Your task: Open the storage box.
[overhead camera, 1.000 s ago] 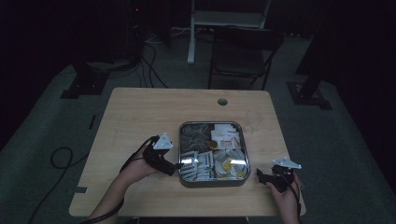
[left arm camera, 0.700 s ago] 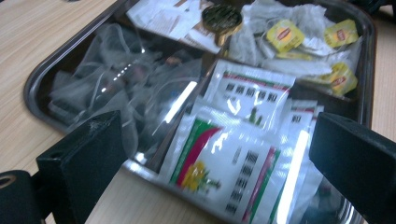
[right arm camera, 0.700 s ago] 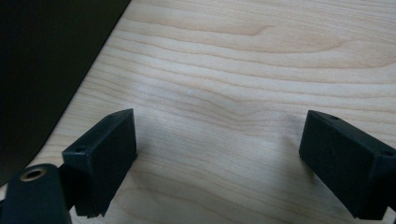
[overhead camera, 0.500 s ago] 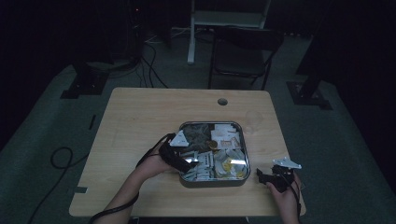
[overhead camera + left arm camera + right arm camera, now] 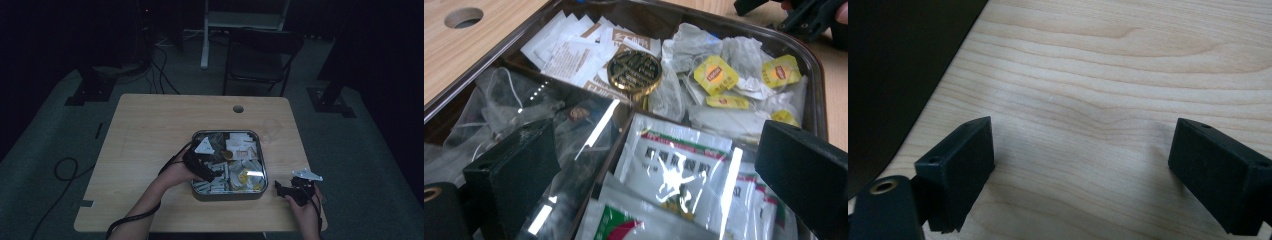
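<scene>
Spread wide, the left gripper (image 5: 659, 170) jaws hover over a glossy white foil sachet (image 5: 674, 170) lying flat in the tray's (image 5: 230, 194) near-left compartment, long axis running away from the camera. The dark, square tray has rounded corners. The right gripper (image 5: 1083, 165), jaws apart, holds nothing over pale wood-grain table (image 5: 1108, 65).

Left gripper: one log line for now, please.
left gripper open over sachets in tray | right gripper open on table

A dark metal tray (image 5: 484, 60) sat on the wooden counter (image 5: 150, 130), packed with white sachets (image 5: 674, 165), yellow-tagged tea bags (image 5: 716, 75), and a round gold-patterned disc (image 5: 634, 70) lying flat.
</scene>
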Tool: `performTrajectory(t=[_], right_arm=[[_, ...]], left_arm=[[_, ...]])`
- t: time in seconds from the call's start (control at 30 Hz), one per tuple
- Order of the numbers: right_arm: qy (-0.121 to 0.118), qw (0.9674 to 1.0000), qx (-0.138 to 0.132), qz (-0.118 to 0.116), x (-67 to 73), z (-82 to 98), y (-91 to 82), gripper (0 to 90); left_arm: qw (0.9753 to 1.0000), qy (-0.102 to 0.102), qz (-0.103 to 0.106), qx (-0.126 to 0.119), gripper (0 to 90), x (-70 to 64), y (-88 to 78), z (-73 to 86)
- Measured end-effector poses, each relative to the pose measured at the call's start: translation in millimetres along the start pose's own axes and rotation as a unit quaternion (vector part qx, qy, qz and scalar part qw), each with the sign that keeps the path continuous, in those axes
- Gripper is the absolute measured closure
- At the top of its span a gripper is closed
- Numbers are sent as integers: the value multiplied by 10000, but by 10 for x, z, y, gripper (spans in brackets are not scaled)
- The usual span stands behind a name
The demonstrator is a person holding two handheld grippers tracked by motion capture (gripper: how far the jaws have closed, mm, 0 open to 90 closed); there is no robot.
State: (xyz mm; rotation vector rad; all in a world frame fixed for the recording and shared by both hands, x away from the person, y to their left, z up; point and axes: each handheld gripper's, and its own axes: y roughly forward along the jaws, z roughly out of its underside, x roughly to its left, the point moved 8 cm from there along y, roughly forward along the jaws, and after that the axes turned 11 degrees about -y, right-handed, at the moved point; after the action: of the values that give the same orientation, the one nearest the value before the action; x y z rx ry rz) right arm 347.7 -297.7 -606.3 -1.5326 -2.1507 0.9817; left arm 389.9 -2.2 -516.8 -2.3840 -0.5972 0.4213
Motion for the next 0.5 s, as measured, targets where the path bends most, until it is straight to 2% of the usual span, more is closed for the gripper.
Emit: performTrajectory(t=[0.5], right_arm=[[-11,10000,-3,2,-2,0,0,108]], left_arm=[[10000,16,13,65,57,-44,199,-135]])
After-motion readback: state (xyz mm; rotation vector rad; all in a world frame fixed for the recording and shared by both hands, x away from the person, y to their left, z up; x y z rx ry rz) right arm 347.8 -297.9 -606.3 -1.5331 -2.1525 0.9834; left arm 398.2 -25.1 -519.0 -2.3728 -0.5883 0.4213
